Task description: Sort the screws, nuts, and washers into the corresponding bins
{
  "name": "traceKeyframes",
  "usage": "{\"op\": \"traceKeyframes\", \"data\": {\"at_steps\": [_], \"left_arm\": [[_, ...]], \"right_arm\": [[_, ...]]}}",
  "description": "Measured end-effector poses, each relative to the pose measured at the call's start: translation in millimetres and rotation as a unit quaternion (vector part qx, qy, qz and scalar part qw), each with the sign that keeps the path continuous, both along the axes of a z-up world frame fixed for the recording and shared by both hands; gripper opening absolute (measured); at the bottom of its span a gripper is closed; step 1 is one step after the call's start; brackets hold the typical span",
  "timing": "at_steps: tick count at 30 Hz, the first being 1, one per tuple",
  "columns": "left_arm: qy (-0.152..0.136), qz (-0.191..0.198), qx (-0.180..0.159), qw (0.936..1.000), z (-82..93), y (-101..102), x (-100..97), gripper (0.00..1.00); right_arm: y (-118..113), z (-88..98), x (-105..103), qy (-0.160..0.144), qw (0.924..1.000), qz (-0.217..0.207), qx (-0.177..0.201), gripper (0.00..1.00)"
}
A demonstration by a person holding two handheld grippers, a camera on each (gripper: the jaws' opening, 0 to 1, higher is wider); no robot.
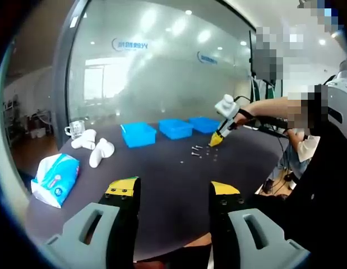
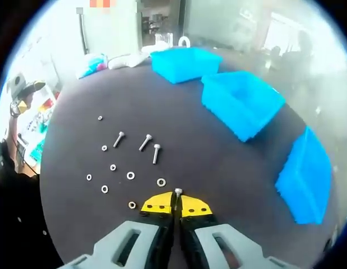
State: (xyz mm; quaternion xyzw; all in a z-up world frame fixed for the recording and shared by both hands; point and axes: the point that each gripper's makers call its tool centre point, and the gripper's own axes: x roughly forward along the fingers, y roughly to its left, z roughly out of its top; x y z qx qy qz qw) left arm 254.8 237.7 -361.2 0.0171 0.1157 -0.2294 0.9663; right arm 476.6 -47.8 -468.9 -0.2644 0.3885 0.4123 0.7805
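Left gripper (image 1: 173,193) hangs above the near edge of the dark round table (image 1: 173,174), jaws wide apart, nothing between them. Bare tabletop runs ahead of it to the hardware. In the right gripper view, the right gripper (image 2: 177,197) has its yellow tips pressed together on a small screw (image 2: 177,191) standing up between them, low over the table. In the left gripper view it sits across the table, tips down by the scattered parts.

Three blue bins: first bin (image 2: 184,63), second bin (image 2: 242,102), third bin (image 2: 308,176), in a curved row along the far and right side of the table, gaps between them, all look empty. Wide bare strip between parts and bins.

Loose parts left of the right gripper: three screws (image 2: 146,142) lying side by side, not touching. Around them about nine small rings, washers (image 2: 130,175) or nuts, can't tell which; one ring (image 2: 132,205) just beside the left tip, one (image 2: 100,118) off alone further out. Parts stay well clear of the table edge.

Far left end: tissue pack (image 1: 55,178) at the rim, white rolled items (image 1: 95,147), glass mug (image 1: 75,129). Glass wall (image 1: 162,73) behind the table.
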Motion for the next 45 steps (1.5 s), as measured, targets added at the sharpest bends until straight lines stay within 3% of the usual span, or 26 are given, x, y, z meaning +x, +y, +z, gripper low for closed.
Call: {"op": "traceKeyframes", "data": {"at_steps": [9, 17, 23, 25, 30, 35, 37, 40, 45], "left_arm": [[-0.004, 0.003, -0.002, 1.0, 2.1, 1, -0.4, 0.48], [-0.011, 0.0, -0.012, 0.9999, 5.7, -1, -1.0, 0.48], [-0.017, 0.002, -0.017, 0.9997, 9.0, 0, -1.1, 0.48], [-0.02, 0.004, -0.019, 0.9996, 11.1, 1, -0.8, 0.48], [-0.025, 0.007, -0.025, 0.9994, 14.5, 1, 0.1, 0.48], [-0.03, 0.007, -0.026, 0.9992, 18.5, 1, 0.4, 0.48], [-0.032, 0.006, -0.029, 0.999, 20.1, 0, 0.5, 0.48], [-0.032, 0.005, -0.03, 0.999, 20.9, -1, 1.2, 0.48], [-0.034, 0.001, -0.029, 0.999, 22.9, -4, 1.5, 0.48]], "right_arm": [[4, 5.1, -9, 0.01, 0.9997, -0.005, 0.021, 0.0], [7, 28.3, -18, -0.007, 0.9949, -0.026, 0.097, 0.0], [1, 64.6, -22, -0.061, 0.9795, -0.053, 0.184, 0.0], [-1, 76.8, -24, -0.076, 0.9707, -0.063, 0.219, 0.0], [-15, 98.1, -29, -0.117, 0.955, -0.08, 0.26, 0.0], [-24, 118.5, -42, -0.152, 0.9298, -0.093, 0.322, 0.0], [-29, 124.1, -45, -0.17, 0.921, -0.099, 0.336, 0.0], [-36, 123.0, -51, -0.199, 0.9155, -0.106, 0.333, 0.0], [-41, 128.5, -62, -0.207, 0.9038, -0.111, 0.358, 0.0]]}}
